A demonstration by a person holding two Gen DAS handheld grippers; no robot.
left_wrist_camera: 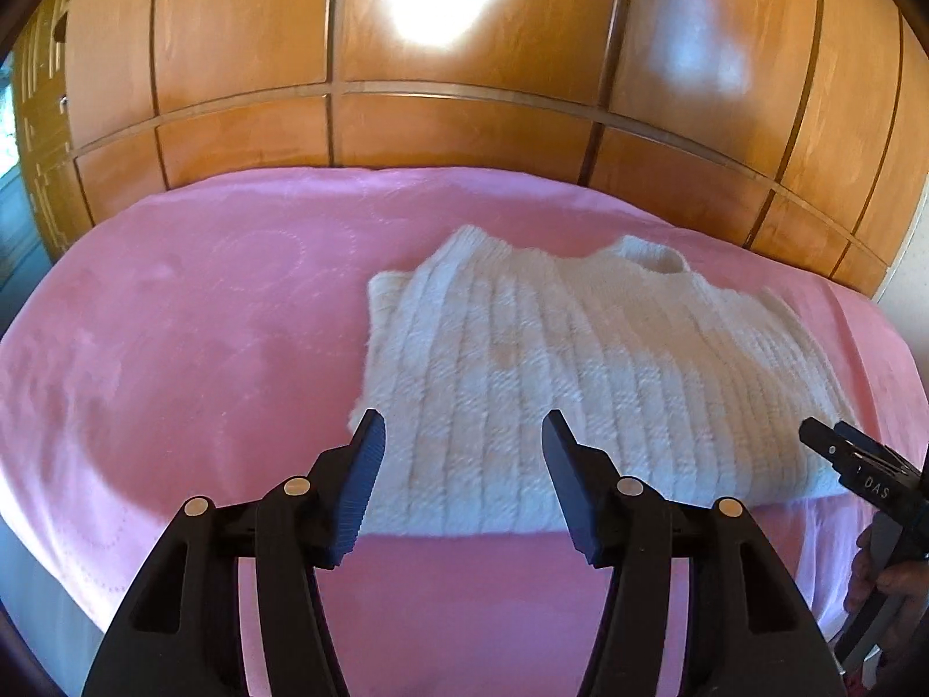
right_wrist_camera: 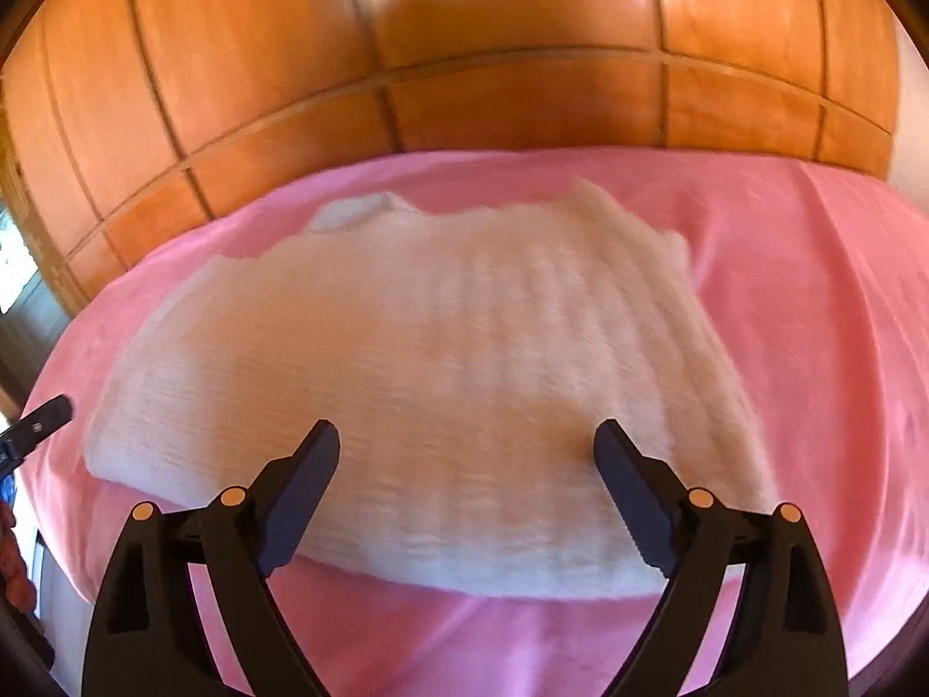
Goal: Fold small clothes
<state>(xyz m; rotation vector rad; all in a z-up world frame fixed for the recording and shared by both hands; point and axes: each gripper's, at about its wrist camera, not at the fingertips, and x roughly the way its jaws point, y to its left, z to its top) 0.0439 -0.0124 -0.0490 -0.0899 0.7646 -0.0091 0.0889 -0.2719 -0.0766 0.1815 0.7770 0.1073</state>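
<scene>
A white ribbed knit sweater point(left_wrist_camera: 580, 377) lies flat on the pink bedspread point(left_wrist_camera: 191, 319), collar toward the far side and hem toward me. My left gripper point(left_wrist_camera: 464, 418) hangs open over the hem's left corner, nothing between its fingers. In the right wrist view the same sweater point(right_wrist_camera: 435, 360) fills the middle, blurred. My right gripper point(right_wrist_camera: 467, 427) stands wide open above the near hem and holds nothing. One finger point(left_wrist_camera: 836, 450) of the right gripper shows at the sweater's right edge in the left wrist view.
Glossy wooden panels point(left_wrist_camera: 464, 133) rise behind the bed's far edge. The pink bedspread point(right_wrist_camera: 813, 319) extends past the sweater on both sides. A hand point(left_wrist_camera: 882, 575) grips the right tool's handle at lower right. The left gripper's tip point(right_wrist_camera: 40, 418) pokes in at the left edge.
</scene>
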